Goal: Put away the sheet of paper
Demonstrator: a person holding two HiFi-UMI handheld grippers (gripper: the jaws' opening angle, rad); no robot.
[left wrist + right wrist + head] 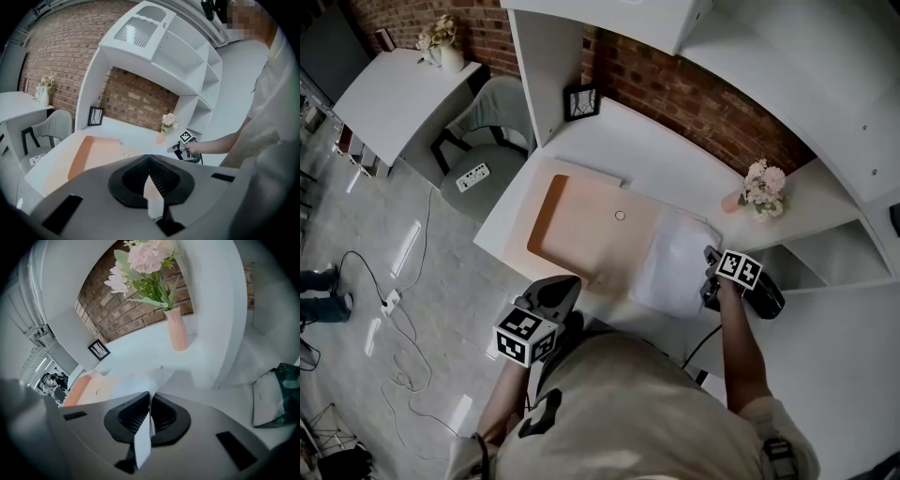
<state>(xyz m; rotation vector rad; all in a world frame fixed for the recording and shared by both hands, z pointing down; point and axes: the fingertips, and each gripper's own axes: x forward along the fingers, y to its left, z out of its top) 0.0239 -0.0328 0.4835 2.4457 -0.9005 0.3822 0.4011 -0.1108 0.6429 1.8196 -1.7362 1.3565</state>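
A white sheet of paper (673,262) lies partly lifted on the white desk (675,164), overlapping the right end of an orange desk mat (581,225). My right gripper (710,268) is at the sheet's right edge, shut on it. In the right gripper view the paper (133,380) runs in between the closed jaws of that gripper (151,395). My left gripper (567,284) hovers at the desk's front edge by the mat, jaws together with nothing held. The left gripper (149,157) looks across the mat (96,152) toward the right gripper (182,149).
A pink vase of flowers (759,192) stands at the back right, a small black picture frame (581,101) at the back left. Open white shelves (839,248) rise to the right. A grey chair (492,117) and floor cables (394,300) are on the left.
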